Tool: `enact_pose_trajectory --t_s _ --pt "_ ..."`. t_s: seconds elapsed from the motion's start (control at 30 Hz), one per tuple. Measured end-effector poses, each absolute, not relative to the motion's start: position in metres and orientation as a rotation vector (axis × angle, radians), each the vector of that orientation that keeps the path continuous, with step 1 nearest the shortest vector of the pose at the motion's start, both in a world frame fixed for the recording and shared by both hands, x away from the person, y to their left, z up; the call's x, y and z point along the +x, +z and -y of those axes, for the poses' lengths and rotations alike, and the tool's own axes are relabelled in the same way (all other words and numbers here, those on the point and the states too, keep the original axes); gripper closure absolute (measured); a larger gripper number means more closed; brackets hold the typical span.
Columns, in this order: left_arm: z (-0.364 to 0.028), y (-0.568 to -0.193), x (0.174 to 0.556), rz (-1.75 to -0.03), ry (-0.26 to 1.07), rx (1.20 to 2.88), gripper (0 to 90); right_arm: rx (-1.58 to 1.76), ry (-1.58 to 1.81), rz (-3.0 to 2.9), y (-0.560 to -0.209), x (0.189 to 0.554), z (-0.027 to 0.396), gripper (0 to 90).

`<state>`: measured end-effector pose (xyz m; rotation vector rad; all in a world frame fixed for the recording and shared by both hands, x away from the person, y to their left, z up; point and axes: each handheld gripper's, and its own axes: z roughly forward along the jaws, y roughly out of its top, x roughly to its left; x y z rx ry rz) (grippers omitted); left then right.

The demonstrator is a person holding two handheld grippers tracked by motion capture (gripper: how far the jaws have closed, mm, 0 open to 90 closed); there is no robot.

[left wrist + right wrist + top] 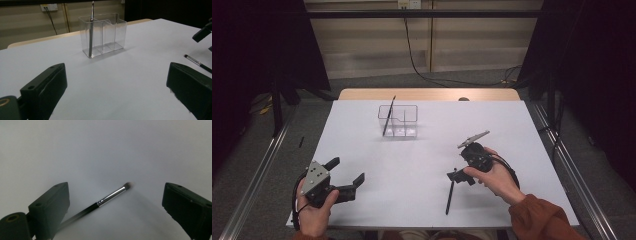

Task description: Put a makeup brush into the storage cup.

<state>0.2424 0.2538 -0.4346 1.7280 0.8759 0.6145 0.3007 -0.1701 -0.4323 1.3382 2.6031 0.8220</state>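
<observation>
A black makeup brush point(450, 195) with a silver ferrule lies on the white table point(412, 165) near its front edge. My right gripper point(460, 177) hovers just over the brush's upper end, pointing down, jaws open. In the right gripper view the brush point(110, 197) lies on the table between the wide jaws of my right gripper point(116, 190), running under the left one, and neither pad touches it. A clear three-part organizer point(398, 121) stands farther back with another brush point(388, 117) leaning upright in its left compartment. My left gripper point(347, 170) rests open and empty at the front left.
The left gripper view shows the organizer point(103, 35) ahead of the open left gripper point(115, 85), the lying brush point(197, 62) at the right and part of the right gripper point(202, 33). White tabletop stretches between the grippers and the organizer. Dark curtains flank the table.
</observation>
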Motion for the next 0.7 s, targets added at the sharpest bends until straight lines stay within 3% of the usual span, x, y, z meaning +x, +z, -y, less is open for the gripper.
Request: enact_pose_trajectory --t_s 0.7 --pt "-0.254 -0.435 0.243 -0.877 0.618 1.736 3.2 1.426 0.468 -2.791 -0.445 0.307 0.146 8.6"
